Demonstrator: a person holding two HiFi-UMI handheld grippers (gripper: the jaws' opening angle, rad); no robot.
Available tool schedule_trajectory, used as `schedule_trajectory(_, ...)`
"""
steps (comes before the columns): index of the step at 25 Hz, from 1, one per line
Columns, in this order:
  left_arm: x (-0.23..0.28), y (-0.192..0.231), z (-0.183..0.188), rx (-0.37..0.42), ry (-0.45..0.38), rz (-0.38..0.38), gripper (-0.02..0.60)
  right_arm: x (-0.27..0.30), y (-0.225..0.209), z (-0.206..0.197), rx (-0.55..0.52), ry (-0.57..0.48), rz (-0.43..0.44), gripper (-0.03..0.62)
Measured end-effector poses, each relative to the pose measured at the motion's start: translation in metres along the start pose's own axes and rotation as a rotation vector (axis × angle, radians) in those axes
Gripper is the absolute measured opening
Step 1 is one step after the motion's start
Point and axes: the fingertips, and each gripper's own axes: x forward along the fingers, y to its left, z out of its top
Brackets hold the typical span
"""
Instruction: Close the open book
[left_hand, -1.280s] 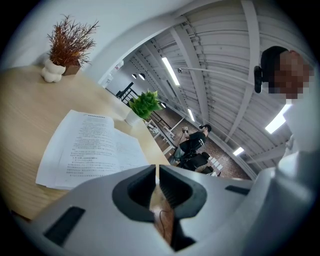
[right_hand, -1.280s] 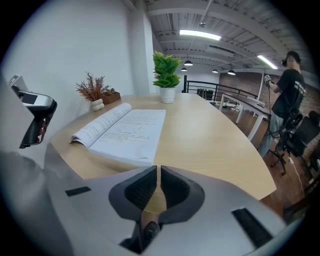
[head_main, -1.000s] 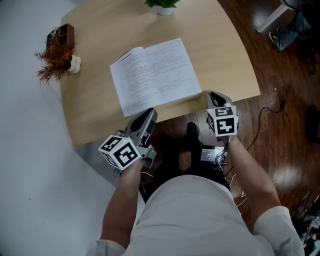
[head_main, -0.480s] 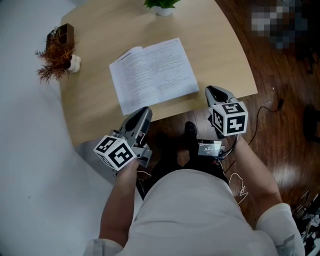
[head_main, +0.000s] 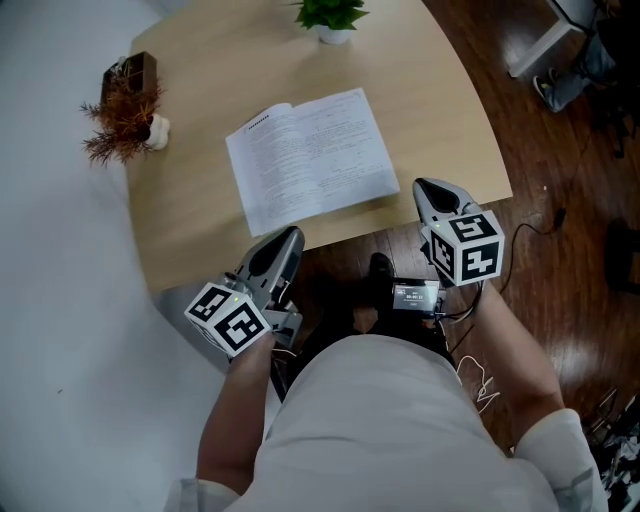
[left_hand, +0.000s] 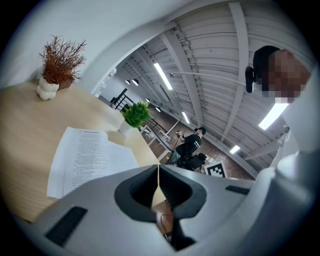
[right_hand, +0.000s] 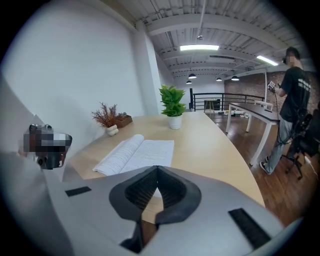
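Book (head_main: 312, 158) open, flat on table (head_main: 190, 225), pages up. Left gripper (head_main: 287, 238) and right gripper (head_main: 427, 187) at near table edge, both with jaws pressed together, nothing between. Neither appears to touch book.

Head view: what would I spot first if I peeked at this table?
The open book lies flat in the middle of the table, white pages up. Nearer, by the table's near edge, the left claw and right claw hang shut and empty. A green plant stands at the far edge.
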Motion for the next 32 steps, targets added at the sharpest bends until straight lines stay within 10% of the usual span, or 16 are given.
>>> schedule_trajectory(32, -0.075, -0.083, 0.024, 0.124, -0.059, -0.04, -0.003, -0.104, 0.088, 0.075, -0.003, -0.152, 0.235, 0.002)
